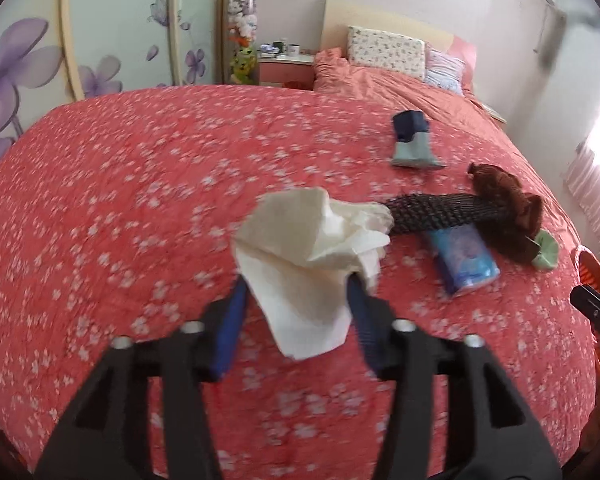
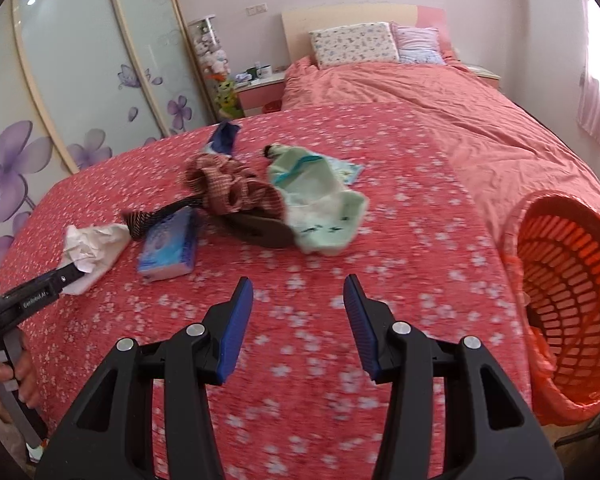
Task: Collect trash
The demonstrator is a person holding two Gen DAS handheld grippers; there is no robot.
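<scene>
A crumpled white tissue (image 1: 312, 236) lies on the red flowered bedspread (image 1: 140, 200), its far end touching a black mesh strip (image 1: 432, 212). My left gripper (image 1: 296, 276) stands open around the tissue, a blue pad on each side, and the paper covers both fingertips. From the right wrist view the left gripper (image 2: 70, 274) has its tip on the tissue (image 2: 94, 244). My right gripper (image 2: 298, 284) is open and empty above the bedspread, well short of the pile. An orange slatted basket (image 2: 560, 280) lined with a red bag sits at the right.
Beyond the tissue lie a blue tissue pack (image 2: 168, 248), a brown checked scrunchie (image 2: 228, 188), a pale green cloth (image 2: 320, 208) and a dark blue sock (image 1: 412, 140). Pillows (image 2: 352, 44) are at the headboard. A hand (image 2: 4, 376) holds the left gripper's handle.
</scene>
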